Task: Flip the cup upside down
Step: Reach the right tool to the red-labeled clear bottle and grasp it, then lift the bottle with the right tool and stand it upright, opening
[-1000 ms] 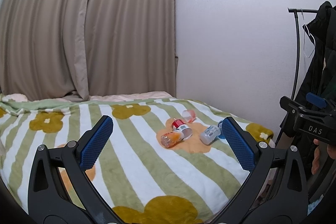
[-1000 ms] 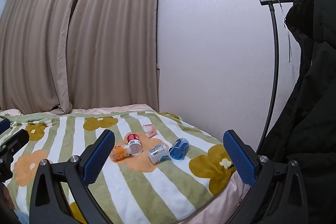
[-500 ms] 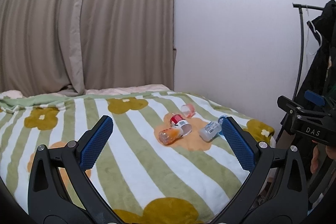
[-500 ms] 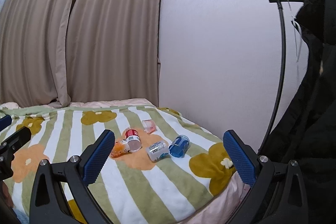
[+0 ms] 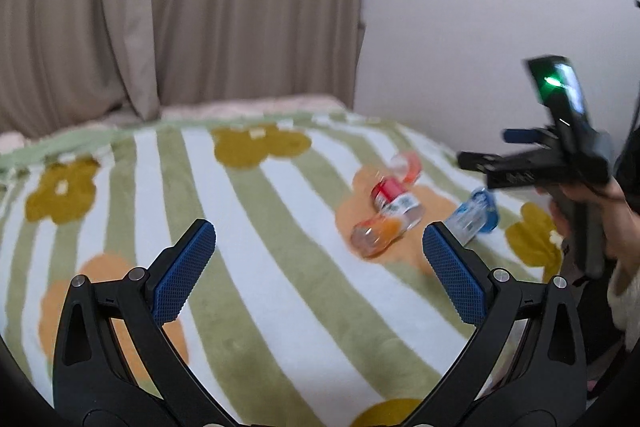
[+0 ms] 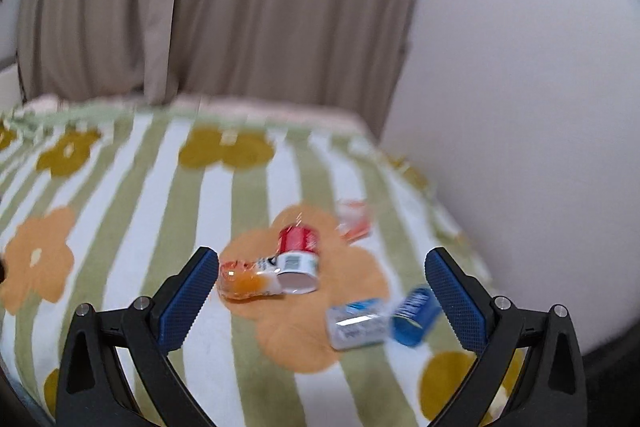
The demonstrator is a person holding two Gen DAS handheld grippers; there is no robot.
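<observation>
Several small cups lie on their sides on a striped flower blanket (image 6: 248,195). There is an orange cup (image 6: 248,281) (image 5: 374,237), a red-and-white cup (image 6: 298,257) (image 5: 394,203), a pink clear cup (image 6: 354,221) (image 5: 408,165), a silver-white cup (image 6: 356,323) and a blue cup (image 6: 414,311) (image 5: 478,213). My right gripper (image 6: 322,297) hovers open just short of the cups, empty. My left gripper (image 5: 320,269) is open and empty over the blanket, to the left of the cups. The right gripper's body (image 5: 560,151), held by a hand, shows in the left wrist view.
Beige curtains (image 6: 224,7) hang behind the bed and a white wall (image 6: 520,87) runs along its right side. The blanket (image 5: 240,227) spreads wide to the left of the cups. A person's hand and pale sleeve (image 5: 624,287) are at the right edge.
Both grippers have moved forward and down toward the bed, so the cups look much larger. The right gripper swung left over the cups; the coat rack left view. Both frames are motion-blurred.
</observation>
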